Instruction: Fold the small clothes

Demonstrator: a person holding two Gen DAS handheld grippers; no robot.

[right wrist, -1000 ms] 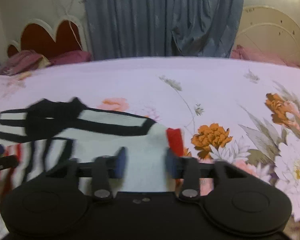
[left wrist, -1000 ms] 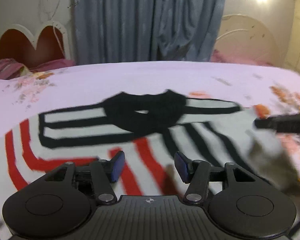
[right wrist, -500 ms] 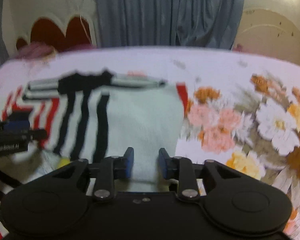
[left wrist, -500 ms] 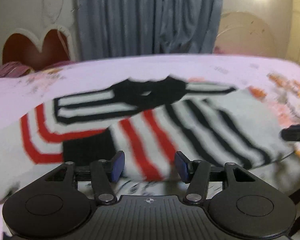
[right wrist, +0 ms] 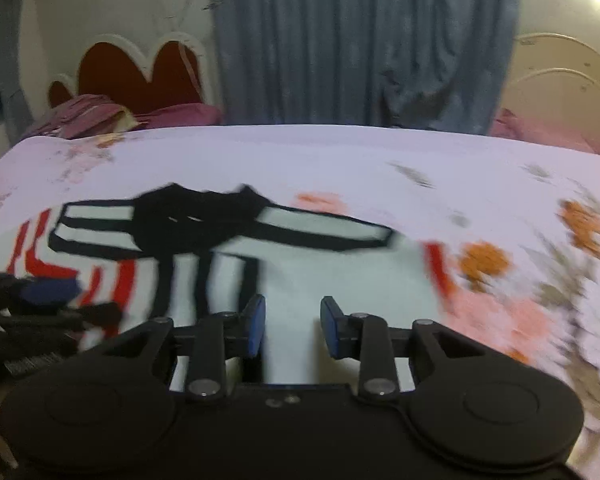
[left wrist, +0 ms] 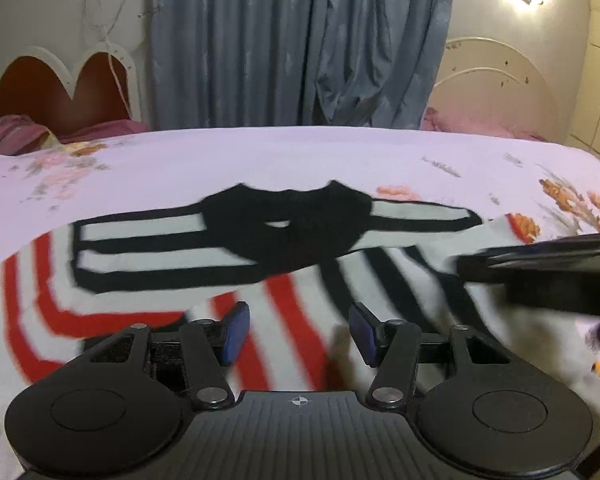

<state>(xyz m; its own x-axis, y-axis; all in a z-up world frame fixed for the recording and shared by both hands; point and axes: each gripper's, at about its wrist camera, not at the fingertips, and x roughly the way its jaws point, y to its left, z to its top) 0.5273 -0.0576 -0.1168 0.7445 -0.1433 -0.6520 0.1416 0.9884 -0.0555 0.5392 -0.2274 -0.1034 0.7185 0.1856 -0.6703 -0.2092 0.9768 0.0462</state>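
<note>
A small knitted sweater (left wrist: 300, 280) lay spread flat on the bed, its black collar (left wrist: 284, 228) on the far side. It was white with stripes: red ones on its left part (left wrist: 32, 312), black ones running down the middle, and a plain white stretch on the right (right wrist: 340, 276). Both sleeves were folded across the chest as black-edged white bands (right wrist: 324, 228), meeting at the collar. A red edge (right wrist: 436, 264) showed at its right side.

No readable text, label or number anywhere in either view.
</note>
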